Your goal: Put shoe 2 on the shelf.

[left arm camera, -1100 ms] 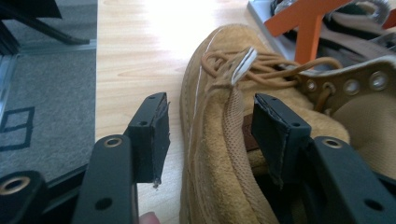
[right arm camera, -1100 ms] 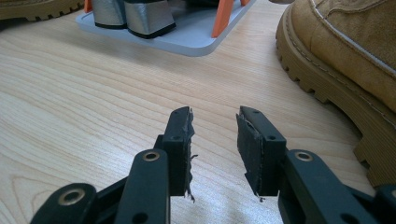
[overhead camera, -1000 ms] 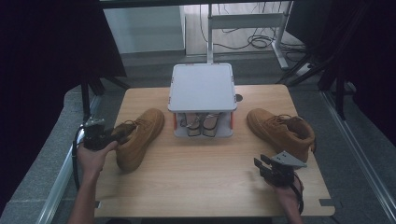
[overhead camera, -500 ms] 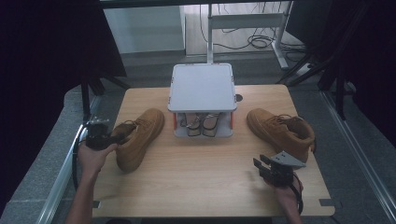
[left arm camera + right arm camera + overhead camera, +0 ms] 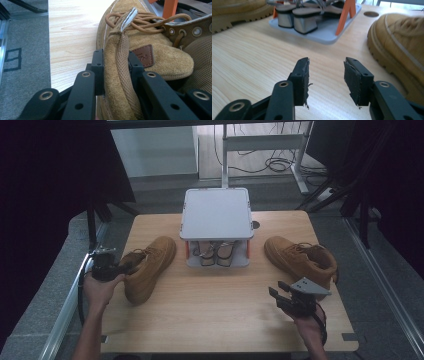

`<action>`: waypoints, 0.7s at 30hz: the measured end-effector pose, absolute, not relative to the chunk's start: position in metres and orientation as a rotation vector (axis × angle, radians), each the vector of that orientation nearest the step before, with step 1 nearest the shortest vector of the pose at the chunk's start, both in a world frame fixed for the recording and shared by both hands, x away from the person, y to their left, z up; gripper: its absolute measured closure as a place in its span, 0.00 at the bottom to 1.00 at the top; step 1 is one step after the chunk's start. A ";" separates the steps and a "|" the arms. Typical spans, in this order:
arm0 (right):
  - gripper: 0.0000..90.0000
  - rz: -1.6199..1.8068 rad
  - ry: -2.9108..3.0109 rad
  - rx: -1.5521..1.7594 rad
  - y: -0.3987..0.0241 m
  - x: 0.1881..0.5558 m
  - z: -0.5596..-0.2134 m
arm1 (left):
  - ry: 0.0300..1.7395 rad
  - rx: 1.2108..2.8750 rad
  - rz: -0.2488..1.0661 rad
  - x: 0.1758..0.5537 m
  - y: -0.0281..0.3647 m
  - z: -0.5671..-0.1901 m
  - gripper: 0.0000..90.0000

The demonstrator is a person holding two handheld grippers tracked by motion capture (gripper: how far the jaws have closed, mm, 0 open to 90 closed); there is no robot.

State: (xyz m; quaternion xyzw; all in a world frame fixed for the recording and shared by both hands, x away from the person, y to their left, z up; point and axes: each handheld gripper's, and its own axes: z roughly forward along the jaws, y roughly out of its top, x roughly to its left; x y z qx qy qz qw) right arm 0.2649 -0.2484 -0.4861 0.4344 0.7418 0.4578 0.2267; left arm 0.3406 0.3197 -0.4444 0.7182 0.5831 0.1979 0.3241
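Grey two-tier rack [image 5: 216,213] at counter [image 5: 215,315] back centre, heeled sandals [image 5: 216,254] on lower tier, orange posts. Cables [image 5: 280,164] on floor behind.

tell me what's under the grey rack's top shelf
Under the grey rack, a pair of sandals with block heels stands on its lower tray, between orange posts. The top shelf covers the straps and toes from above.

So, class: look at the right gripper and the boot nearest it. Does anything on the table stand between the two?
Nothing visible does. The right gripper hangs open over bare table, and the right boot lies just beyond it, with only wood between. The shoe rack stands off to the side, out of that path.
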 end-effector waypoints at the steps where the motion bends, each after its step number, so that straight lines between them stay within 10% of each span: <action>1: 0.60 1.272 2.047 1.197 -0.249 0.265 -0.481 | 1.532 1.878 0.516 0.341 0.320 -0.445 0.82; 21: 0.53 1.228 1.912 1.299 -0.342 0.313 -0.388 | 1.528 1.875 0.521 0.340 0.320 -0.445 0.82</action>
